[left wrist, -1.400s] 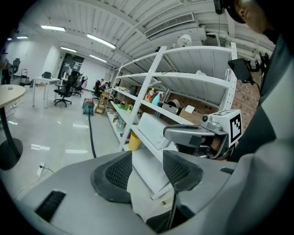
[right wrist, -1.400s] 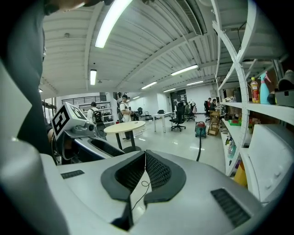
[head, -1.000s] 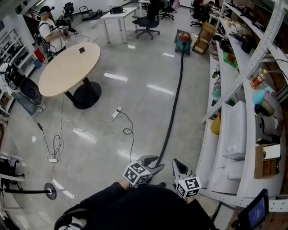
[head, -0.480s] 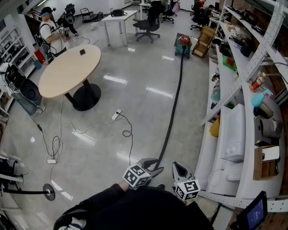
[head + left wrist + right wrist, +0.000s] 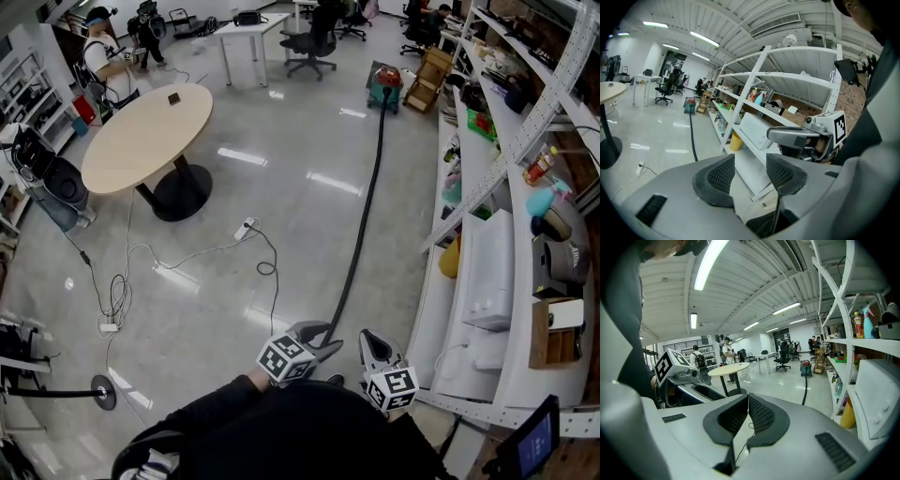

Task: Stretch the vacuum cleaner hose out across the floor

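A long black hose (image 5: pixel 361 225) runs straight across the shiny floor from the red and green vacuum cleaner (image 5: pixel 384 86) toward me. Its near end passes under my left gripper (image 5: pixel 321 337). In the left gripper view the left gripper (image 5: pixel 750 164) stands open. Only shelving shows in the gap, and the hose (image 5: pixel 692 140) lies off to the left of the jaws. My right gripper (image 5: pixel 370 339) sits beside it, to the right. The right gripper view shows the right gripper (image 5: pixel 747 401) shut with nothing in it, and the hose (image 5: pixel 805 394) and vacuum cleaner (image 5: pixel 805 367) far ahead.
White shelving (image 5: pixel 487 281) full of goods lines the right side. A round table (image 5: pixel 145 136) stands at the left, with thin cables and a power strip (image 5: pixel 246 230) on the floor near it. A stanchion base (image 5: pixel 103 398) sits lower left. A person (image 5: pixel 103 66) stands at the back left.
Both grippers and the hose stay where they were. The head view has shifted slightly, and the person at the back left has moved a little.
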`<action>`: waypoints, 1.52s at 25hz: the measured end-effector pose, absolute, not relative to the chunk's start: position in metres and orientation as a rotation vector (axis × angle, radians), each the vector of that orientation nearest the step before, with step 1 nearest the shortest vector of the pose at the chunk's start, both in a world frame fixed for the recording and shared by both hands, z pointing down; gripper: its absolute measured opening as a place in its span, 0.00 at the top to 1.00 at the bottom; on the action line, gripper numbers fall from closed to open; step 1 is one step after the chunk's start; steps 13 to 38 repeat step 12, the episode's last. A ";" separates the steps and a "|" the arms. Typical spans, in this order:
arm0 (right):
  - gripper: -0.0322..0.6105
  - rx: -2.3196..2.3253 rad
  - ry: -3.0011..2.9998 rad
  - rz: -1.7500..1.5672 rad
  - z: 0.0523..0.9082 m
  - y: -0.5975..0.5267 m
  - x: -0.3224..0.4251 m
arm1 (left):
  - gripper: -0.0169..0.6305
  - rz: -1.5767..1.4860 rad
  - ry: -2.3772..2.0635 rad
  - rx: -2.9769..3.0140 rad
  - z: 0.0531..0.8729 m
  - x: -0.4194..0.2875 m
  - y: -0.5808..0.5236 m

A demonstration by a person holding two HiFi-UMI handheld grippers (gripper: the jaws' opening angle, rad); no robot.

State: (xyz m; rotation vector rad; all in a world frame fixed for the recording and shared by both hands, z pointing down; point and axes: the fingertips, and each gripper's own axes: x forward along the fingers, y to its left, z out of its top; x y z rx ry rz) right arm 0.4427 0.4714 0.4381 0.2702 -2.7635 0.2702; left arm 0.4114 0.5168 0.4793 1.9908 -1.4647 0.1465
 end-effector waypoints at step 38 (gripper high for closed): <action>0.92 0.011 -2.755 0.165 0.434 0.482 0.420 | 0.63 0.026 -1.632 1.849 0.479 0.400 0.532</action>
